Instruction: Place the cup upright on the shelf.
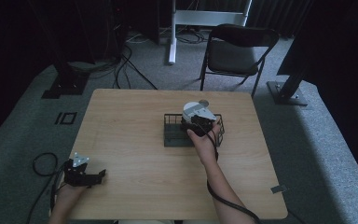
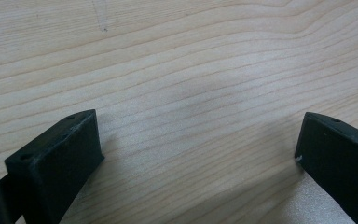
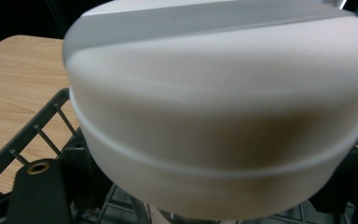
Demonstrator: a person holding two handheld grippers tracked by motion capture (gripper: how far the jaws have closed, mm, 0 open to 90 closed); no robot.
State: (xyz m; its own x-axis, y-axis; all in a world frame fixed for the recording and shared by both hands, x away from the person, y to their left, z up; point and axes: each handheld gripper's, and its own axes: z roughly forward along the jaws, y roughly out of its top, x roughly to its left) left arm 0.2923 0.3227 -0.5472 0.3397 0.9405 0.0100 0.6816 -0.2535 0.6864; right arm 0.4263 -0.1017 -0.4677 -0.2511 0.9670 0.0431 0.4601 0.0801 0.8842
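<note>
A white round bowl (image 1: 192, 108) hangs over a black wire rack (image 1: 171, 137) near the middle of the wooden table (image 1: 130, 140). My right gripper (image 1: 196, 120) is shut on it from the near side. In the right gripper view the bowl (image 3: 214, 93) looms very close, with a ridge around its side. A black jaw stands at each lower flank, and the rack's rim (image 3: 32, 133) runs below. My left gripper (image 1: 98, 178) rests at the table's near left corner. In the left gripper view it (image 2: 198, 140) is open, with bare wood between its jaws.
A black folding chair (image 1: 238, 46) stands beyond the table's far edge. Cables (image 1: 126, 65) run over the grey carpet at the back left, and another cable loop (image 1: 44, 163) lies left of the table. Black stand feet (image 1: 286, 91) sit at both far sides.
</note>
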